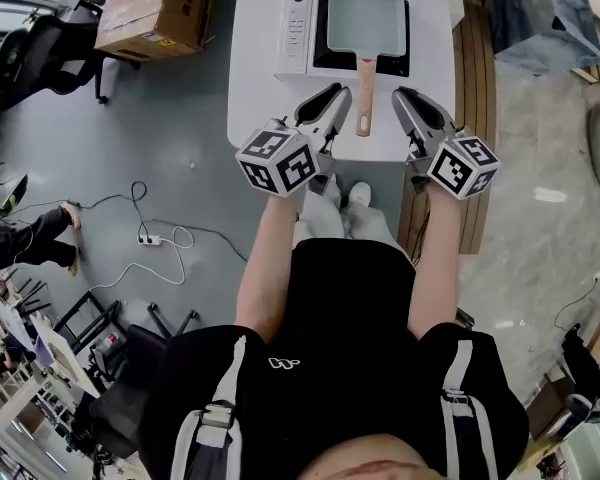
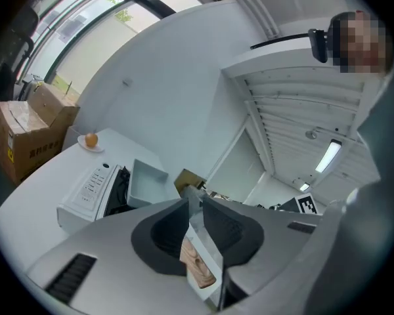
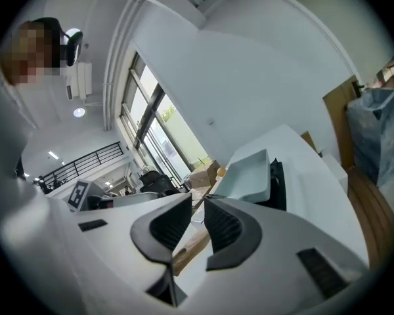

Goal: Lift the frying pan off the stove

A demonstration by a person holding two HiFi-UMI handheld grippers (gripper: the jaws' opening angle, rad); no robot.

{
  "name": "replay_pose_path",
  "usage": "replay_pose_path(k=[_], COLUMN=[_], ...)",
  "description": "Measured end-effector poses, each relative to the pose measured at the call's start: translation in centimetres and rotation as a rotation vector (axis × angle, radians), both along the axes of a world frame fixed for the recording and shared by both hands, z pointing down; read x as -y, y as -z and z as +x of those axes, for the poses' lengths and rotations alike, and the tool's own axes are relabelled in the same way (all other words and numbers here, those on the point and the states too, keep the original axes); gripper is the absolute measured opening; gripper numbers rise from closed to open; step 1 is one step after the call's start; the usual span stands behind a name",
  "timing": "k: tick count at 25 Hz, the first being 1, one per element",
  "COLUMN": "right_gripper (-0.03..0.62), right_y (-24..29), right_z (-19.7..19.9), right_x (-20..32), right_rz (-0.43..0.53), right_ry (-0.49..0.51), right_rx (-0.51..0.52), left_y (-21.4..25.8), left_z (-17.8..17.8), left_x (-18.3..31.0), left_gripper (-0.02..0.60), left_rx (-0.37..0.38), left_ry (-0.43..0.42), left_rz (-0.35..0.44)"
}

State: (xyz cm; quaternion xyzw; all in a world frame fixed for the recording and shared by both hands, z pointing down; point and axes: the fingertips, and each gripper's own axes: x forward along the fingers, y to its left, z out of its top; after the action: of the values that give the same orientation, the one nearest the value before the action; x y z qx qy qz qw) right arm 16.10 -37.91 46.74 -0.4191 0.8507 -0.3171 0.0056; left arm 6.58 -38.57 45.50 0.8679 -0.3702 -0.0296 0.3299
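A pale rectangular frying pan (image 1: 365, 13) rests on the black top of a white portable stove (image 1: 298, 28) at the far end of a white table (image 1: 260, 108). Its wooden handle (image 1: 365, 98) points toward me. My left gripper (image 1: 333, 95) hovers just left of the handle and my right gripper (image 1: 405, 96) just right of it, neither touching it. In the left gripper view the left gripper (image 2: 196, 199) stands slightly open, with the handle end (image 2: 198, 268) showing below the gap. In the right gripper view the right gripper (image 3: 198, 203) also shows a narrow gap, with the handle (image 3: 190, 245) beneath and the pan (image 3: 249, 172) ahead.
A small orange object on a saucer (image 2: 90, 140) sits at the table's far end. A cardboard box (image 1: 150, 13) stands on the floor to the left, a power strip with cable (image 1: 150, 238) lies nearer, and a wooden bench (image 1: 475, 68) flanks the table's right.
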Motion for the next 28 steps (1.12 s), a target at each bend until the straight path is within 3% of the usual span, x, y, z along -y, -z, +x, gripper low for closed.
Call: replay_pose_path(k=[4, 6, 9, 19, 23, 28], right_gripper=[0.131, 0.166, 0.219, 0.239, 0.239, 0.222], right_y=[-0.8, -1.1, -1.6, -4.2, -5.4, -6.1], right_z=[-0.5, -0.5, -0.5, -1.7, -2.3, -3.0], right_x=[0.2, 0.4, 0.6, 0.7, 0.4, 0.5], right_rz=[-0.041, -0.061, -0.087, -0.182, -0.208, -0.229], right_ry=[0.032, 0.039, 0.042, 0.102, 0.144, 0.172], right_rx=[0.015, 0.032, 0.061, 0.155, 0.106, 0.146], left_y=[-1.6, -2.2, -2.5, -5.0, -6.2, -7.1], left_z=[0.2, 0.7, 1.1, 1.2, 1.5, 2.4], left_x=[-0.1, -0.3, -0.6, -1.3, -2.0, -2.5], left_gripper=[0.085, 0.169, 0.170, 0.172, 0.172, 0.172], left_rx=[-0.033, -0.064, -0.134, -0.157, -0.196, -0.154], left_ry=[-0.042, -0.082, -0.119, -0.206, -0.240, -0.277], left_rz=[-0.070, -0.106, -0.146, -0.243, -0.304, -0.313])
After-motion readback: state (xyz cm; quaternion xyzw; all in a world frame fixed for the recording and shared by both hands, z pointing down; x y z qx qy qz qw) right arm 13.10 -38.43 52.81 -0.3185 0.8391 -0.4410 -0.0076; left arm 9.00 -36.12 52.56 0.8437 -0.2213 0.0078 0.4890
